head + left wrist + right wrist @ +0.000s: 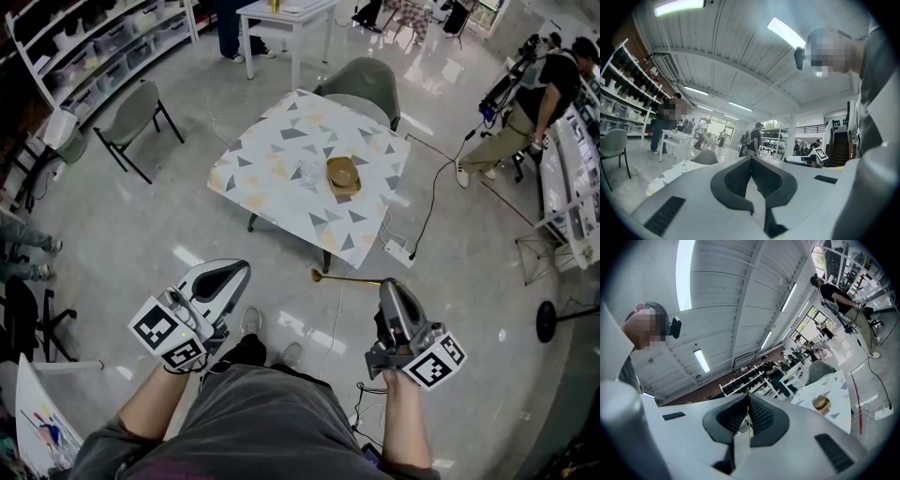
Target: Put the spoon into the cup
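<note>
Spoon (345,278), gold, pinched at 1 end between the pressed-together jaws of right gripper (388,286), sticking out level toward the left over the floor (141,234), well short of the table (272,150). Seen from the right gripper view as a thin gold sliver between the dark pads (761,416). Left gripper (234,270) with jaws pressed together on nothing, tips meeting in the left gripper view, held up beside the right at about the same height. Cup (343,175), brown, upright on the patterned table, near its middle, well apart from both grippers. 1 grey chair (361,82) tucked at the table's far side, another (136,112) off to the left. White power strip (398,251) on the floor by the table's near right corner. Person in dark top (539,103) bent over at the far right edge
</note>
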The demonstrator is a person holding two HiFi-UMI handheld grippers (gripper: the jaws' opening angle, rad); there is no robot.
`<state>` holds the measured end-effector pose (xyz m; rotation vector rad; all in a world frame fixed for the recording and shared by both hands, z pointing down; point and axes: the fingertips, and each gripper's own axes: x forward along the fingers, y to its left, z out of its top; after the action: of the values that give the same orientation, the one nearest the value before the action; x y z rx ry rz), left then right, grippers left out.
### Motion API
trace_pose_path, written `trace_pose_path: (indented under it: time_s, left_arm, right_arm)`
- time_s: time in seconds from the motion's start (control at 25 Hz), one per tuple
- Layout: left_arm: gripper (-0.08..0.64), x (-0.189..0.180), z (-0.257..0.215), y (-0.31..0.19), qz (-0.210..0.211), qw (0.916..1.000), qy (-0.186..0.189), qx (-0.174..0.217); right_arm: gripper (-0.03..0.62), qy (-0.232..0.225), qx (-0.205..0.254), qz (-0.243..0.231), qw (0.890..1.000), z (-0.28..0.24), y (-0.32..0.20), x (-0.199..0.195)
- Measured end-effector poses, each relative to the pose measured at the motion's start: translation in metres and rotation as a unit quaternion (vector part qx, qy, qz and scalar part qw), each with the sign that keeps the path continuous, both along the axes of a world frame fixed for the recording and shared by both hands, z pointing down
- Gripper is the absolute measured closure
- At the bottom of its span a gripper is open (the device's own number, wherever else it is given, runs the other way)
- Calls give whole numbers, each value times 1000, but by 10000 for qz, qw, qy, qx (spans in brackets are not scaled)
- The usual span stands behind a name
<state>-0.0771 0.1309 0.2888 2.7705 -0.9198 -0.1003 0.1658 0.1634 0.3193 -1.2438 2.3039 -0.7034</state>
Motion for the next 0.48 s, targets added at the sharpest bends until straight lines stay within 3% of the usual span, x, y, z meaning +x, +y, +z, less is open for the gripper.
trace_pose_path:
  time_s: [0.48]
  left_arm:
    - [545, 8, 5, -24, -109, 9999, 22, 15]
  right_arm:
    - [569, 108, -18, -134, 9999, 7, -28, 8]
